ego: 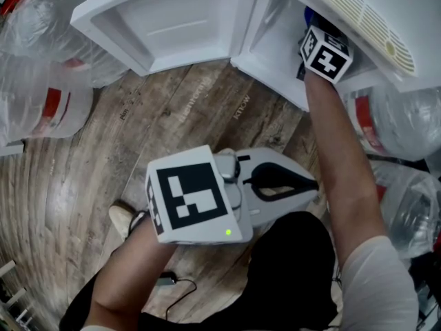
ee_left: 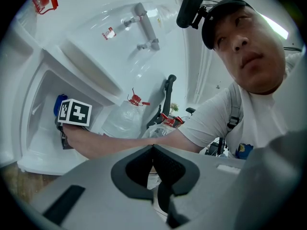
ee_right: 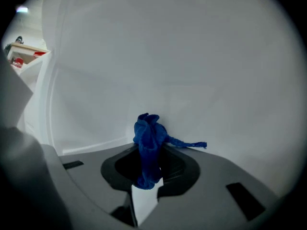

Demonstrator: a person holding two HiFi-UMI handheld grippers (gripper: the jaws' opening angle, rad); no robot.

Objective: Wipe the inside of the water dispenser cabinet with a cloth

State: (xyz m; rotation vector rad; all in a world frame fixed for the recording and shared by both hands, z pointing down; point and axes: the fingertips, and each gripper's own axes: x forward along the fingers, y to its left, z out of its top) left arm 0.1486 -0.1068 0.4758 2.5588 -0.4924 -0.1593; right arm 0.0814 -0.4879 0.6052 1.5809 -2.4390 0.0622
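- Reaching into the water dispenser cabinet (ego: 270, 59) at the upper right of the head view, we are working with the right arm (ego: 344, 150) deep in a narrow white box. A wide sweep could be knocking the marker cube (ego: 324, 50) against the rim.
- Our open cabinet door (ego: 172, 19) is standing at the upper middle of the frame, just beside that arm, and a nudge from the arm could be swinging it.
- Several water bottles (ego: 403, 119) are crowding the right edge near the arm, so leaning further in could be toppling one.
- We are holding the left gripper (ego: 298, 183) low at centre frame with its fingers together on nothing, so it is not steadying anything.
- We are clamping the right gripper (ee_right: 149, 166) on the blue cloth (ee_right: 148, 135), which is bunching up in front of the inner wall (ee_right: 192, 66). We cannot tell whether it is touching the wall. Only a small wad is sticking out, so hard pressing could be scraping bare jaws on the plastic or tugging the cloth loose.
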